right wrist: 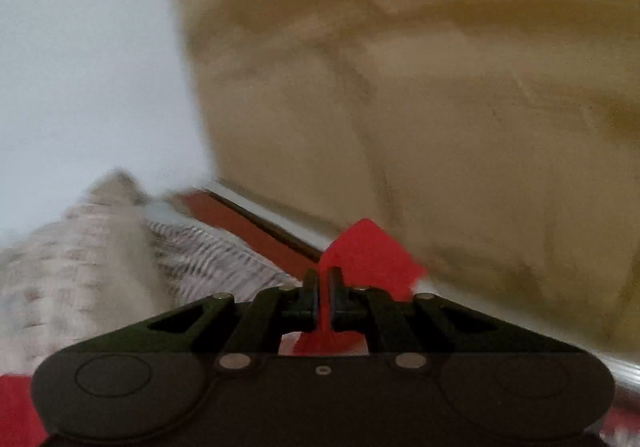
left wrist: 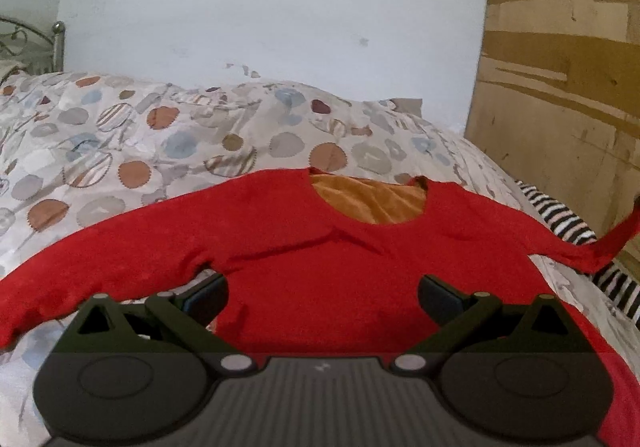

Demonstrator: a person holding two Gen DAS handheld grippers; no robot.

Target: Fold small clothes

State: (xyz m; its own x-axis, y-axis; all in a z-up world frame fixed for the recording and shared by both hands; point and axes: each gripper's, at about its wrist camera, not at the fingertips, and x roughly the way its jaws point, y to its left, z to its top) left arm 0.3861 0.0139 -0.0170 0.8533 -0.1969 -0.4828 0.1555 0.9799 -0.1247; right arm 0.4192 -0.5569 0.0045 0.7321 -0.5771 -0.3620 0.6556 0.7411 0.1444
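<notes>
A red long-sleeved top lies spread flat on the bed, its round neck opening showing an orange lining. My left gripper hovers open over the top's left side, its left finger near the armpit, with nothing pinched. The top's right sleeve is lifted off the bed toward the right edge of the left wrist view. In the blurred right wrist view my right gripper is shut on the red sleeve end, with cloth sticking out past the fingertips.
The bedcover is pale with round patches. A black-and-white striped garment lies at the bed's right side. A brown wooden panel stands close on the right, a white wall behind, and a metal bedframe at far left.
</notes>
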